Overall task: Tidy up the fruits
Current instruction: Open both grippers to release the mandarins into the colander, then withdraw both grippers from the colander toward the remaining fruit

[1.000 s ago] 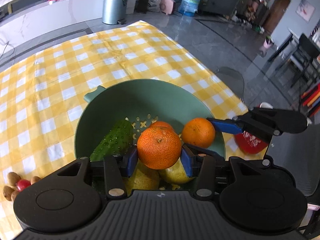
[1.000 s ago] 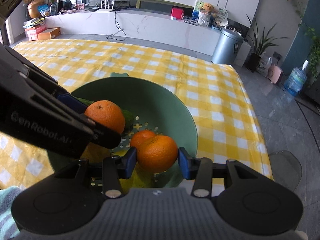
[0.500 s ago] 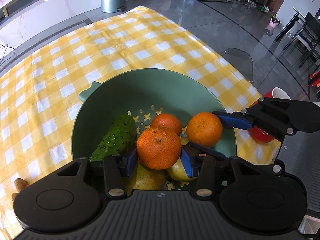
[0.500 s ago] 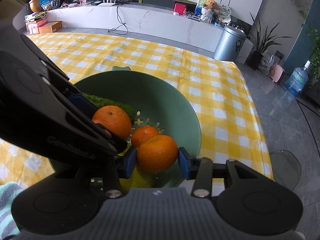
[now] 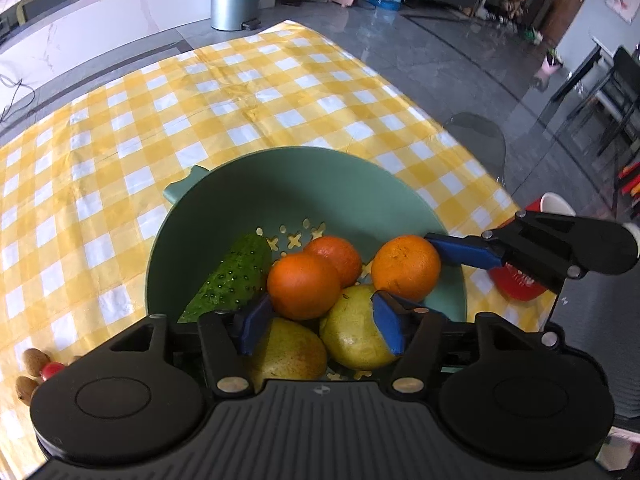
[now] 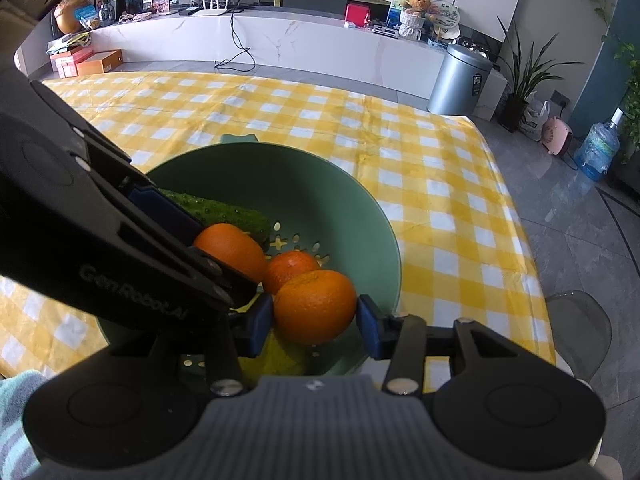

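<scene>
Over the green colander (image 5: 280,184), my left gripper (image 5: 320,322) has just been opening, its orange (image 5: 302,285) loose among pears; my right gripper (image 6: 314,326) pinches another orange (image 6: 315,306).

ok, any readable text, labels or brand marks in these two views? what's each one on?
"GenRobot.AI": embossed on the left gripper finger body, seen in the right wrist view.
Dark label on the metal bin: too small to read.
Print on the red cup: blurred, unreadable.
Shelf boxes: illegible.
</scene>
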`<state>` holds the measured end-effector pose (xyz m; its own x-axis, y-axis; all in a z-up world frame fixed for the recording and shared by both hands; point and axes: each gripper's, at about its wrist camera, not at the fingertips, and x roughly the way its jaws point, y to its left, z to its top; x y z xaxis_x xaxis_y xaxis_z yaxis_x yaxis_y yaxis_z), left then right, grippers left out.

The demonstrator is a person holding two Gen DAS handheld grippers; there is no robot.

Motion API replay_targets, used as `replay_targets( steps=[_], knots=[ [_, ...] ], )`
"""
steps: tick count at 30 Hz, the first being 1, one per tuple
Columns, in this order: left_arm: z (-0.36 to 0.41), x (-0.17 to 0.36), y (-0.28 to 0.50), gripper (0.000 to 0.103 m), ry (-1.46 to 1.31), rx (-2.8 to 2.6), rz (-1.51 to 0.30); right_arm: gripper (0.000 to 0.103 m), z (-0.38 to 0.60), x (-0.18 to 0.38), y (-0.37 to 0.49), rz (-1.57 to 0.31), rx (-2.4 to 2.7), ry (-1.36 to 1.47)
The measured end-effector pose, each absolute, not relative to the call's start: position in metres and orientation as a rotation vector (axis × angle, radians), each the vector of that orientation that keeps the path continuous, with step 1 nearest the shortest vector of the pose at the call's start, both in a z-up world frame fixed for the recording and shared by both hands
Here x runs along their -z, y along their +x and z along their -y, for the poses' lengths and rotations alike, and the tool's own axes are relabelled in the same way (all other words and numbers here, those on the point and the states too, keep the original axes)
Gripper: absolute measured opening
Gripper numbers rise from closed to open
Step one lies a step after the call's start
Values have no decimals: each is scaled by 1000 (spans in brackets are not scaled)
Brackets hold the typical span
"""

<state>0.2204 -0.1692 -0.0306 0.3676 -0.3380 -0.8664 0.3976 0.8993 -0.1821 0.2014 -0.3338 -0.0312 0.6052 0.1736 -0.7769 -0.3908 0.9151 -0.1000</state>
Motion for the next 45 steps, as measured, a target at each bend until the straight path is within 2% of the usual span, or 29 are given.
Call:
replay_targets(
  steps=[7,12,20,31,45],
  knots=[
    [166,19,213,69,28,461,-1051,54,334,28,198,-831,-322,-275],
    [163,6,201,70,25,436,-1004,66,334,25,194,-796,-303,-289],
    [139,-17,172,71,-43,355,-893,66,341,15,179,-676,-231,-261],
    [97,-38,124,72,-23,243,-753,67,316,-3,133,-473,-133,-379],
    [37,-32,90,72,-5,139,-683,67,263,-8,95,-542,-268,-24]
  ],
)
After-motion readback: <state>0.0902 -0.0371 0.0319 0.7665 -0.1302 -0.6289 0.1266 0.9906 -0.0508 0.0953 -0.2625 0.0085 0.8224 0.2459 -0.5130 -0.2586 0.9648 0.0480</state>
